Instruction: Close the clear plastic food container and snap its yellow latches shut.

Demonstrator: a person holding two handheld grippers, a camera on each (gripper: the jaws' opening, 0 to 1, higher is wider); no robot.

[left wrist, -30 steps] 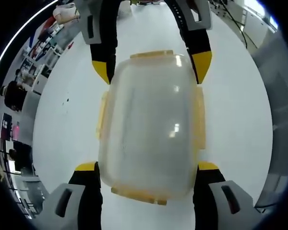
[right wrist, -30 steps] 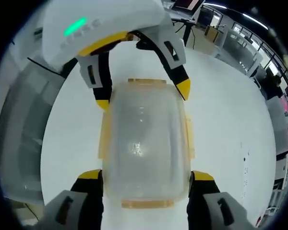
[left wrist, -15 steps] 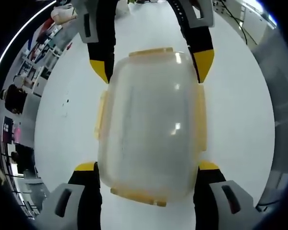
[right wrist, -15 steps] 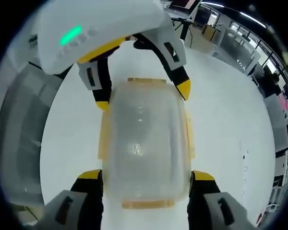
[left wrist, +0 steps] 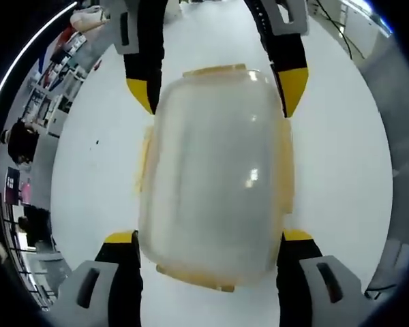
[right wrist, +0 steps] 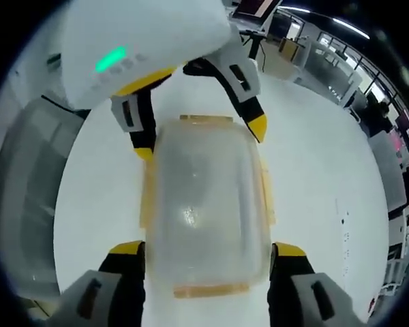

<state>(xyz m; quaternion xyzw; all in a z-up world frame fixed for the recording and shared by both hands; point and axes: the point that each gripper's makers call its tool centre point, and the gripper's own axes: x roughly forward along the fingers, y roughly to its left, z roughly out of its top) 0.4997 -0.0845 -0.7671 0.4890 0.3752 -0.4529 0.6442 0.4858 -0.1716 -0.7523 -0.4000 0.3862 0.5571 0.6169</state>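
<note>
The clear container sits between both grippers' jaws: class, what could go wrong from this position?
1. Both the left gripper and the right gripper straddle opposite ends of the clear container; uneven pushing might slide it across the smooth white table.
2. The yellow latches along the sides appear to stick outward, so a jaw tip may catch one.

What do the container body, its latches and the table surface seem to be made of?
Container: probably plastic, translucent and somewhat cloudy; the white table shows dimly through it, and small highlights suggest a smooth finish.
Latches: likely a yellow, semi-translucent plastic, set along the rim.
Table: a smooth white surface, perhaps laminate; the exact material cannot be told.
</note>
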